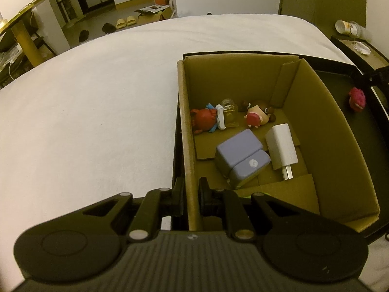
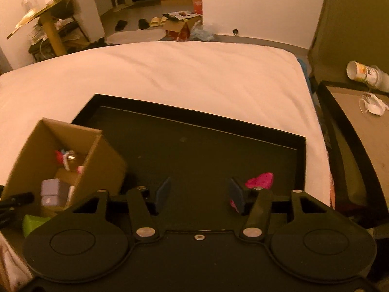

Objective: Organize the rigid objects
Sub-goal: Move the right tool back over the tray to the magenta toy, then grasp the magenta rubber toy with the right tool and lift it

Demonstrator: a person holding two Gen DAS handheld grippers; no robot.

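Left claw (image 1: 190, 200) clamped on cardboard box (image 1: 188, 146) wall, right claw (image 2: 199, 194) parted – empty, pink toy (image 2: 260, 180) just beside it on black tray (image 2: 194, 146)

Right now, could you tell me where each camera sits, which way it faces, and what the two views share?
Left wrist: on the left gripper, angled down into the cardboard box; its fingers are clamped on the box's near wall.
Right wrist: on the right gripper, angled down over the black tray; its fingers stand apart, empty, with the pink toy beside the right finger.
Shared: box, tray, pink toy, white bed.
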